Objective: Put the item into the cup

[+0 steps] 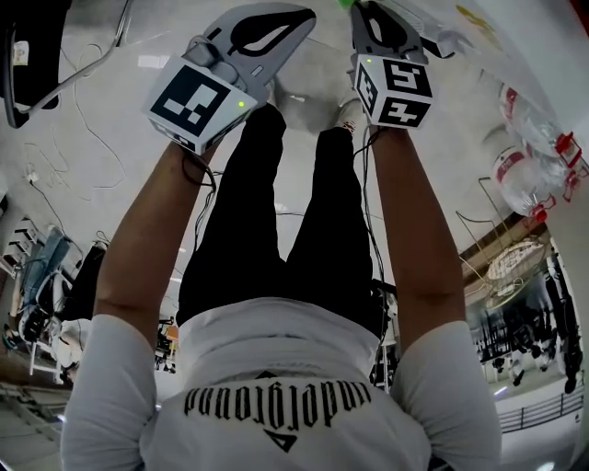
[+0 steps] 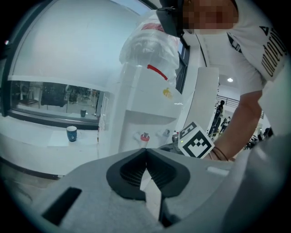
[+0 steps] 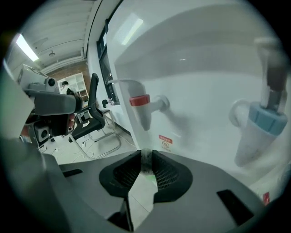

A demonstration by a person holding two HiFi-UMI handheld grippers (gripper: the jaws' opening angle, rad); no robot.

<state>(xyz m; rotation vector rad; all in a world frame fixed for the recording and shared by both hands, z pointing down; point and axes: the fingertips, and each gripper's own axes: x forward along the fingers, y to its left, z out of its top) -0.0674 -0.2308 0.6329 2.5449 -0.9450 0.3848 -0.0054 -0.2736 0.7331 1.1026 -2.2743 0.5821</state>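
Observation:
My right gripper is shut on a small item that shows grey and blurred at the tips, with a green tint under it. A bit of green also shows at that gripper in the head view. It points at a white water dispenser's front, close to the red tap and the blue tap. My left gripper is shut with its tips touching and nothing between them; it is raised beside the right one. A dark blue cup stands far off on a white counter at the left.
The white water dispenser carries an upturned bottle. The right gripper's marker cube sits by the taps. An office chair stands on the floor to the left. The person's legs and a floor with cables lie below.

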